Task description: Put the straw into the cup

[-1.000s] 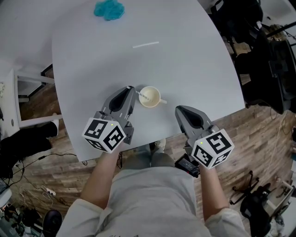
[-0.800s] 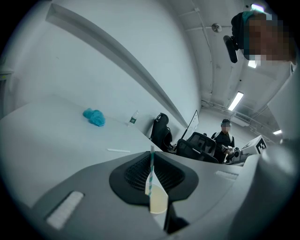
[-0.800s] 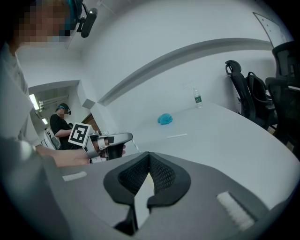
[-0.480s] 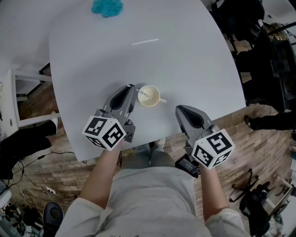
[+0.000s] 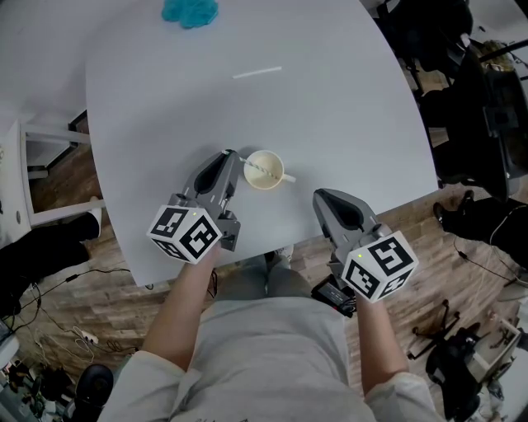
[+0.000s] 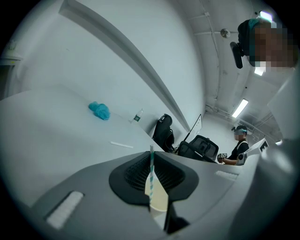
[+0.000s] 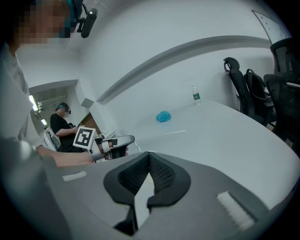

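- White table, its near edge rounded
- Teal cloth bunched at the table's far side
- White stick flat on the table, nearer than the cloth
- Bottle upright at the table's far edge
- Black chairs just right of the table
- Wood floor below the table

cup: cream | straw: white, teal stripes | worktop: pale grey | crumpled cloth: turquoise | floor: brown wood-grain planks
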`<state>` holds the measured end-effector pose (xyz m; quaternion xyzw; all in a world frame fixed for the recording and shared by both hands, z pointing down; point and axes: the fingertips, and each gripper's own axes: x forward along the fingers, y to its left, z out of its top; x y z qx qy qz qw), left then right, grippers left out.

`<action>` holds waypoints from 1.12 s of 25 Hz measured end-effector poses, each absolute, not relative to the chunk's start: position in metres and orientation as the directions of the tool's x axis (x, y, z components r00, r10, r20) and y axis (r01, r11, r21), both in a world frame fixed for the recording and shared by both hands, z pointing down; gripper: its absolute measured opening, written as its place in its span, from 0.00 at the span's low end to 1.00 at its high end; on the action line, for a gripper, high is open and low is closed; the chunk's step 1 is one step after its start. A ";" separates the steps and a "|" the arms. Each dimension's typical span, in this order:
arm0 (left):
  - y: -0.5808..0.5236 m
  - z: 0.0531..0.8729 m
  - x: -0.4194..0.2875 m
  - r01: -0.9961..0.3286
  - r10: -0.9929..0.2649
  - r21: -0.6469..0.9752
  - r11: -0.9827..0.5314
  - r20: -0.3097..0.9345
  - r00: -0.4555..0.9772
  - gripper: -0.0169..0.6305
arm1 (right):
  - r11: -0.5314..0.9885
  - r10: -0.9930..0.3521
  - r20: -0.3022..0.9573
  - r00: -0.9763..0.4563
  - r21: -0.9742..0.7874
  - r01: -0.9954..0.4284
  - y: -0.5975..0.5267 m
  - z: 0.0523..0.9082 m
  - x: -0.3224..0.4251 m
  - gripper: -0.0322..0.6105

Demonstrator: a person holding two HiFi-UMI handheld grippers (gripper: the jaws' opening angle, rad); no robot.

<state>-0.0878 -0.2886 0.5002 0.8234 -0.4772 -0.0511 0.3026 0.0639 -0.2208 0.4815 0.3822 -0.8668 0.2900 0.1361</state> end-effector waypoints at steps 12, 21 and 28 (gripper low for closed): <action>-0.293 0.508 -0.098 -0.768 -0.825 0.545 -0.336 0.223 0.519 0.10 | 0.540 -0.580 0.457 -0.675 -0.404 -0.738 -0.224 0.483 0.063 0.06; -0.293 0.517 -0.102 -0.765 -0.818 0.562 -0.316 0.246 0.519 0.16 | 0.541 -0.577 0.456 -0.677 -0.408 -0.736 -0.225 0.483 0.060 0.06; -0.288 0.518 -0.103 -0.769 -0.810 0.554 -0.319 0.263 0.525 0.18 | 0.547 -0.578 0.449 -0.681 -0.406 -0.732 -0.224 0.481 0.056 0.06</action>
